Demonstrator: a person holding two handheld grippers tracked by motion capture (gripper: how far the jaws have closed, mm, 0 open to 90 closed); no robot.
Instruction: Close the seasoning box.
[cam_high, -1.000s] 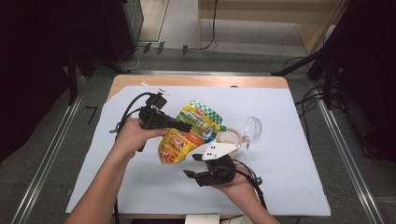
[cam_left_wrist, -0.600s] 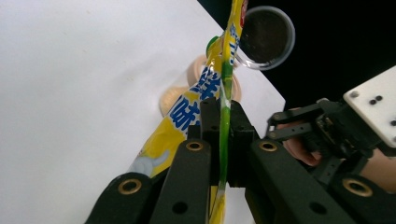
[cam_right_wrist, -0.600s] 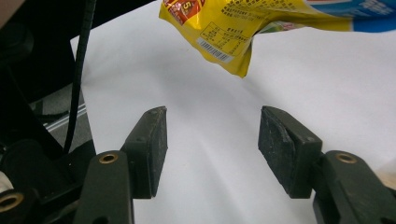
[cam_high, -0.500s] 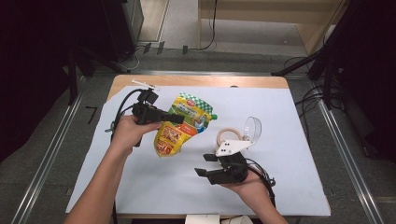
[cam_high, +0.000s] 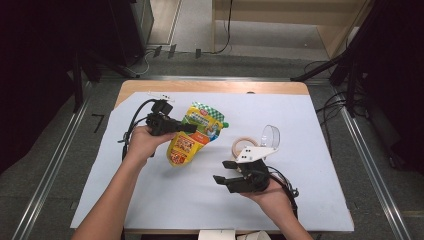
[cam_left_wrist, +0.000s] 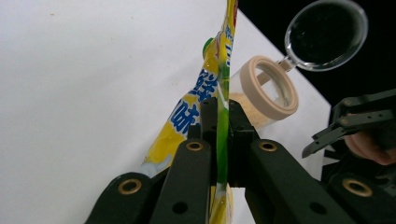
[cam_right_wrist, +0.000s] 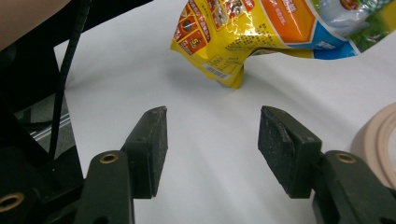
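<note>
Pouch (cam_high: 192, 134) clamped in the left claw (cam_high: 186, 128) — print probably unreadable edge-on — right claw (cam_high: 223, 171) released, empty.

White sheet (cam_high: 165, 195) over wooden table (cam_high: 210, 86); cables (cam_high: 220, 30) on grey floor behind.

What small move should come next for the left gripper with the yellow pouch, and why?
Probably lower it a little more: the left gripper is shut on the yellow printed plastic pouch, whose bottom corner seems to touch the white table cover, while the right gripper is open and holds nothing.
</note>
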